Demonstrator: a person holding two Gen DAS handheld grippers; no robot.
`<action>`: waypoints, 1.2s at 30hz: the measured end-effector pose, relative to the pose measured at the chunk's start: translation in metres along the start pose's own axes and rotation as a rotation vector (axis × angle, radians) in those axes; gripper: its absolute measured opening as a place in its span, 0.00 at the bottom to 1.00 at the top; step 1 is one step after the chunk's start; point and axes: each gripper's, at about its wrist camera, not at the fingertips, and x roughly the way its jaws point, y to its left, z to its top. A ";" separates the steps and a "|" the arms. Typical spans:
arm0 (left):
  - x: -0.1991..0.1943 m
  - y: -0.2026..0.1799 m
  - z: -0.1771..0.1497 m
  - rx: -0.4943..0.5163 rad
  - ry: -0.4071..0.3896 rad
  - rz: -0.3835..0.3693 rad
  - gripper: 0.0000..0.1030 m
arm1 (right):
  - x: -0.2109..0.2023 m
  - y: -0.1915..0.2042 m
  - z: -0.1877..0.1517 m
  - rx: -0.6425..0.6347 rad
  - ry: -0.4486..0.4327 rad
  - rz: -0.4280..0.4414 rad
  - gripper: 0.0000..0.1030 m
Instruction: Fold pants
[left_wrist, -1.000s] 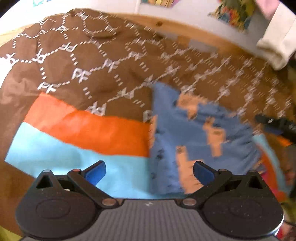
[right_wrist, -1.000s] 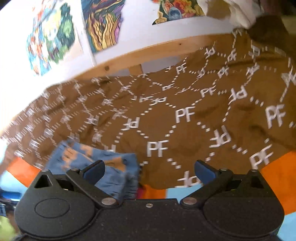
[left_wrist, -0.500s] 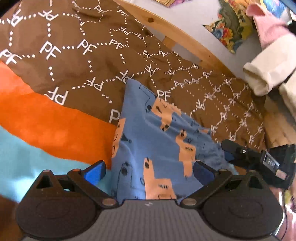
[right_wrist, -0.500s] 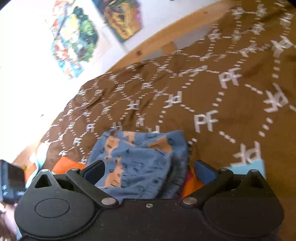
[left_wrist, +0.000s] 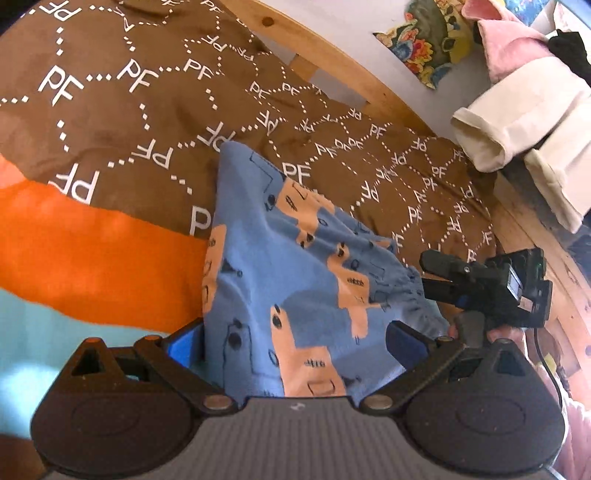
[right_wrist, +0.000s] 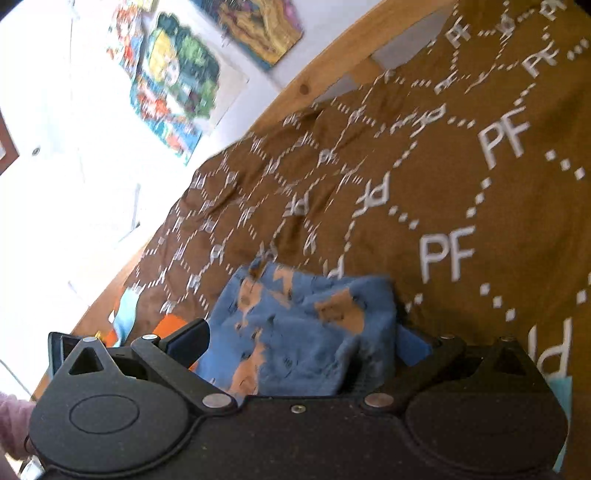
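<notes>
Blue pants (left_wrist: 295, 266) with orange patches lie bunched on a brown blanket (left_wrist: 147, 122). My left gripper (left_wrist: 293, 343) is open and straddles their near edge, with cloth between the blue pads (left_wrist: 183, 341). The right gripper (left_wrist: 476, 286) shows in the left wrist view at the pants' right end, by the gathered waistband. In the right wrist view that gripper (right_wrist: 301, 341) is open too. The crumpled pants (right_wrist: 303, 325) fill the gap between its fingers (right_wrist: 188, 338). What lies under the cloth is hidden.
The blanket has white "PF" lettering, an orange band (left_wrist: 92, 251) and a light blue band (left_wrist: 40, 332). A wooden bed frame (left_wrist: 332, 51) runs behind. Cream and pink garments (left_wrist: 524, 110) hang at the right. Pictures (right_wrist: 177, 81) cover the wall.
Both grippers have moved in toward the pants from opposite ends. The cloth now sits between the fingers of each. The jaws stay as wide as before.
</notes>
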 end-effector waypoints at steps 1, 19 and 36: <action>-0.001 -0.001 0.000 -0.006 0.008 0.000 1.00 | -0.001 0.002 -0.002 0.001 0.014 0.016 0.99; 0.002 0.006 0.007 -0.125 0.042 0.024 0.95 | -0.009 -0.002 -0.008 0.101 -0.022 -0.107 0.72; 0.003 -0.030 0.006 -0.054 0.083 0.336 0.58 | -0.014 0.007 -0.020 0.105 -0.068 -0.263 0.36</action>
